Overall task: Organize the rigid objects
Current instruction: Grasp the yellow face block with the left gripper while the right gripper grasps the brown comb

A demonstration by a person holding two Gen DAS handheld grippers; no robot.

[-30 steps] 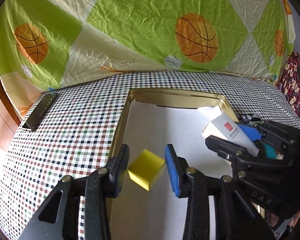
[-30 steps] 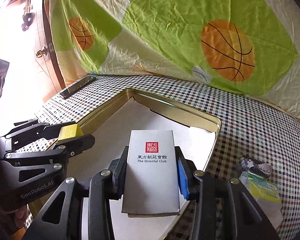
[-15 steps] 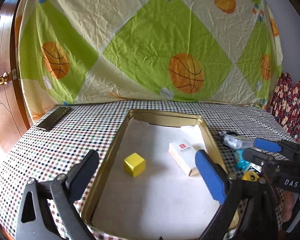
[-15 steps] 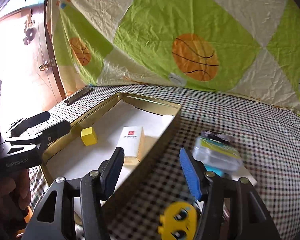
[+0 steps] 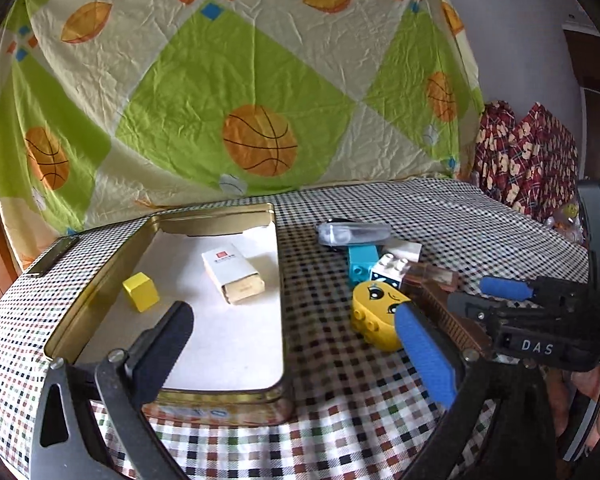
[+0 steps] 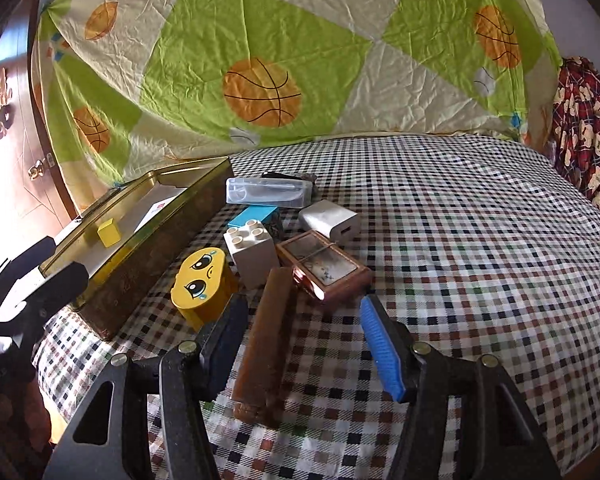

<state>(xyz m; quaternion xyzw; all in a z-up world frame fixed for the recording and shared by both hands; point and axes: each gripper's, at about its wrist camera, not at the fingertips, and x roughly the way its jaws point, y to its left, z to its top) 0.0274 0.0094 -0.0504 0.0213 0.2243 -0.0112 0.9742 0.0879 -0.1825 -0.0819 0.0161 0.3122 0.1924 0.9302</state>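
Note:
A gold tin tray (image 5: pixel 216 394) holds a yellow cube (image 5: pixel 141 291) and a white card box (image 5: pixel 232 272). Right of the tray lie a yellow face block (image 5: pixel 374 318), a white stud brick (image 6: pixel 250 254), a blue brick (image 5: pixel 362 263), a clear case (image 6: pixel 269 192), a white charger (image 6: pixel 330 222), a copper-framed box (image 6: pixel 324 270) and a brown bar (image 6: pixel 266 340). My left gripper (image 5: pixel 292 350) is open and empty over the tray's near right corner. My right gripper (image 6: pixel 300 338) is open and empty, with the brown bar between its fingers.
The table has a checked cloth (image 6: pixel 460 240). A dark flat slab (image 5: pixel 52 256) lies at the far left edge. A basketball-print sheet (image 5: pixel 240 80) hangs behind. Red patterned fabric (image 5: pixel 528 160) hangs at the right.
Both grippers let go and opened: the yellow cube and the card box now lie in the tray. Both pulled back and swung right; the right one now stands over the loose pile.

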